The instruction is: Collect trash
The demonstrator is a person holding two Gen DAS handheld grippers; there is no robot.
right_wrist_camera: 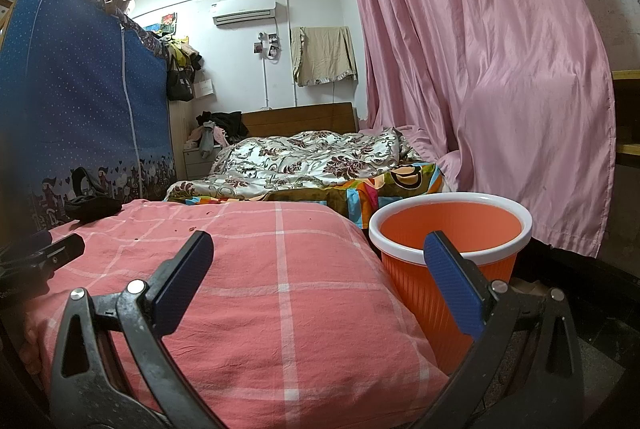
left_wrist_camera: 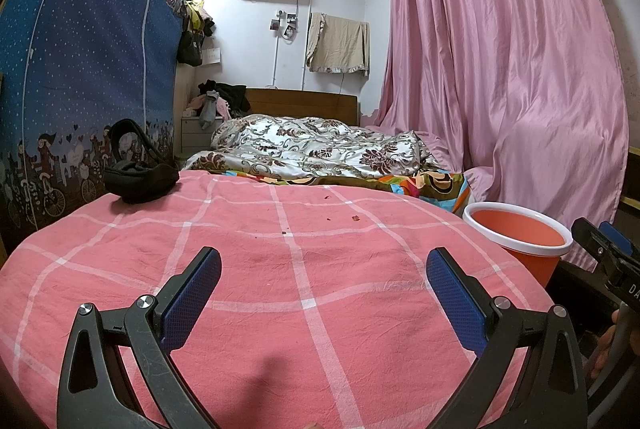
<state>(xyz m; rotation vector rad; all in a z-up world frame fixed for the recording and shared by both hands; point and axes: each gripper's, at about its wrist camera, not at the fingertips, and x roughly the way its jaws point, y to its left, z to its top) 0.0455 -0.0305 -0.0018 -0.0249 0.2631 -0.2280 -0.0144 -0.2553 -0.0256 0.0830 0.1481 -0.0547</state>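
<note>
A pink checked sheet [left_wrist_camera: 248, 293] covers the near end of the bed, and small dark red crumbs [left_wrist_camera: 355, 218] lie scattered on it ahead of me. An orange bin with a white rim [left_wrist_camera: 520, 239] stands beside the bed on the right; the same orange bin [right_wrist_camera: 448, 229] looks empty inside in the right wrist view. My left gripper [left_wrist_camera: 324, 265] hovers open over the sheet, nothing between its blue pads. My right gripper [right_wrist_camera: 320, 249] is open too, near the bed's right edge, its right finger in front of the bin. The crumbs [right_wrist_camera: 193, 228] show faintly there.
A black cloth item [left_wrist_camera: 138, 177] lies at the sheet's far left. A floral quilt [left_wrist_camera: 320, 149] is heaped farther up the bed. A blue fabric wardrobe [left_wrist_camera: 80, 69] stands left, a pink curtain [left_wrist_camera: 500, 69] hangs right. The other gripper [left_wrist_camera: 608, 253] shows at the right edge.
</note>
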